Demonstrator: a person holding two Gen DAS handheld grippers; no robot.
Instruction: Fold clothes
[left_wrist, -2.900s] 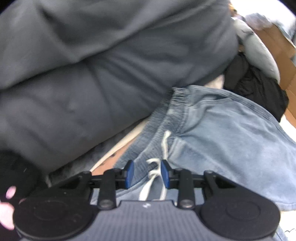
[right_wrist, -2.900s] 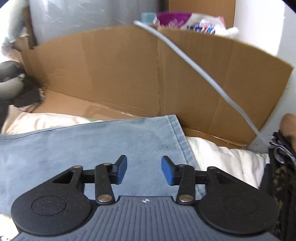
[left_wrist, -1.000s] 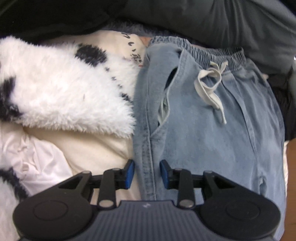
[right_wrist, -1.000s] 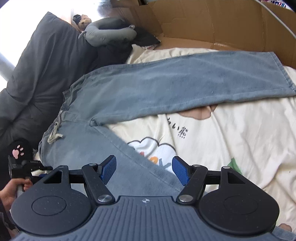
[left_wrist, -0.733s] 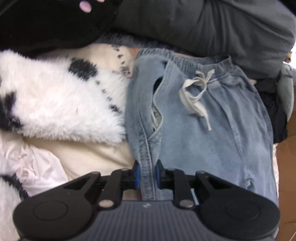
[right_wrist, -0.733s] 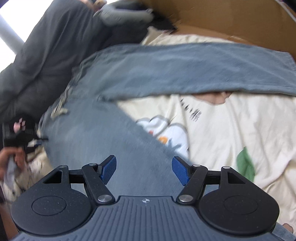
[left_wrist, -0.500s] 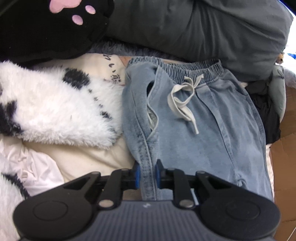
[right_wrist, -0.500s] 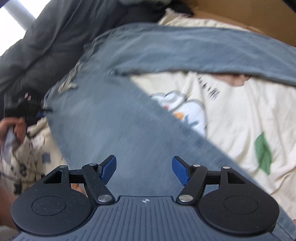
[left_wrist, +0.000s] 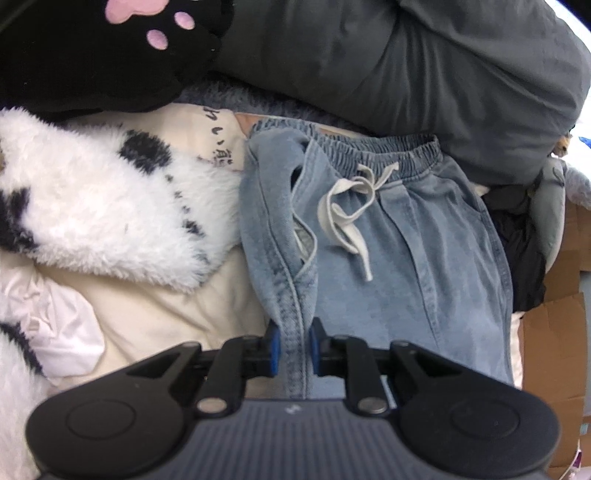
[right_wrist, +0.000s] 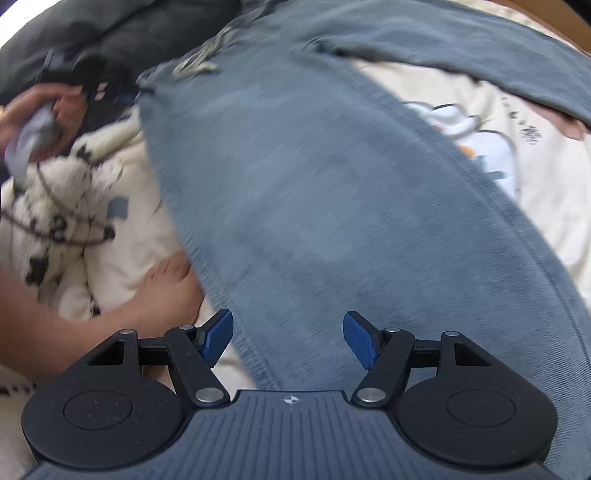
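Jeans (left_wrist: 399, 266) are lying on the cream bedding (left_wrist: 155, 314) in the left wrist view, waistband at 12 o'clock, legs running toward 6, drawstring (left_wrist: 351, 214) near the top. The left gripper (left_wrist: 293, 347) is pinching the outer side seam, its jaws nearly closed on the denim. If that thin fold is slipping out, the lift is failing.

In the right wrist view, the jeans (right_wrist: 332, 192) are stretching from 11 o'clock down to 5. The right gripper (right_wrist: 288, 338) is hovering wide apart over one leg's edge, gripping nothing. The blurred picture is suggesting speed; I judge it may be overshooting the hem.
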